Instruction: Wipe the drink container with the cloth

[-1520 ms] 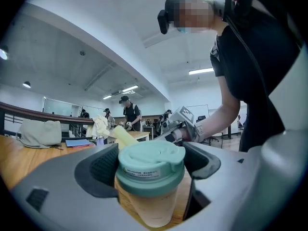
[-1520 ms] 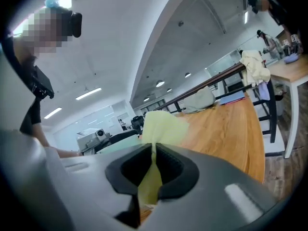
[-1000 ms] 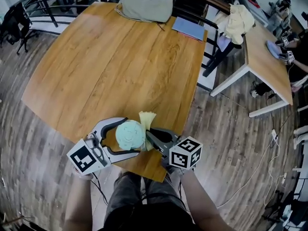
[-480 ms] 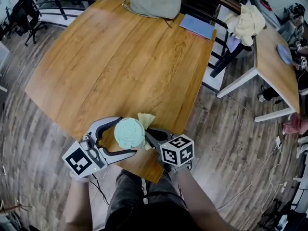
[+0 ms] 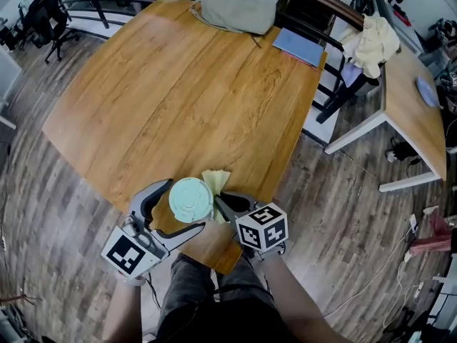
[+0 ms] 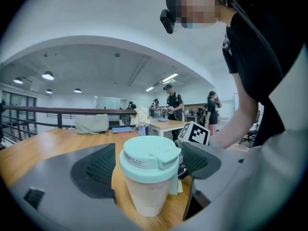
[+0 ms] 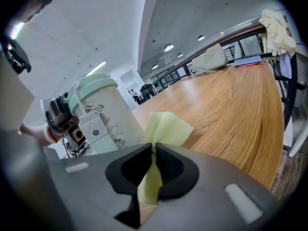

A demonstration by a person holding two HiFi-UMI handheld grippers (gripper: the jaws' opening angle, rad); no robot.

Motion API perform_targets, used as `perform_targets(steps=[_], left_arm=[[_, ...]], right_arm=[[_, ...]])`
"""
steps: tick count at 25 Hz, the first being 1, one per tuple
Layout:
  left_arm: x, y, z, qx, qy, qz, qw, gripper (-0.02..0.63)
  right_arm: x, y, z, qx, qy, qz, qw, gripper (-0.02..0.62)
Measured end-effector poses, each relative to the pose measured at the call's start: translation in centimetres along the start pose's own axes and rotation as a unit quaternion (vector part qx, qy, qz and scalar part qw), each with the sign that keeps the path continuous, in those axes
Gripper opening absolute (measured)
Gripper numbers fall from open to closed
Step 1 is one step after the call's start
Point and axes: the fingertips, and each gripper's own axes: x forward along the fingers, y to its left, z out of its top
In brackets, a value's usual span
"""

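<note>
Drink container point(image 5: 191, 200) upright, lid up, between spread left tool point(image 5: 183, 207); yellow cloth point(image 7: 167, 127) pinched in right tool point(image 7: 153, 154) beside it

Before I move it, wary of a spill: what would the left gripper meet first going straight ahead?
Most likely the drink container: it stands upright, dead centre between the left gripper's open fingers, with gaps on both sides, so going straight on would knock it.

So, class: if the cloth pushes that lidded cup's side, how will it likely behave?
The cup looks tall on a narrow base, so it may tip. Probably light, it could slide on the smooth table. The open jaws of the left gripper flank it, which should steady it.
</note>
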Motion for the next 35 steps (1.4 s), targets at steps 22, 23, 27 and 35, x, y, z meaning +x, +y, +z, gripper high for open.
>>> perform_targets(steps=[22,23,27,35], left_arm=[[2.7,3.1,0.1,-0.055,-0.005,0.331,0.9418,0.499],[2.7,3.0,0.1,-0.052,-0.008,0.318,0.9467,0.497],[2.1,2.7,0.0,-0.053,-0.024,0.251,0.9663,0.497],[0.1,3.3,-0.1,-0.042,-0.063,0.084,0.9936,0.494]], right_arm=[[-2.0,0.6,3.8,-0.058,-0.040,0.039,0.997,0.035],[-2.1,0.8,4.0,-0.057,-0.045,0.041,0.996,0.035],[-2.4,1.6,4.9,-0.048,-0.069,0.051,0.995,0.037],[-2.2,3.7,6.4,-0.034,-0.086,0.060,0.994,0.035]])
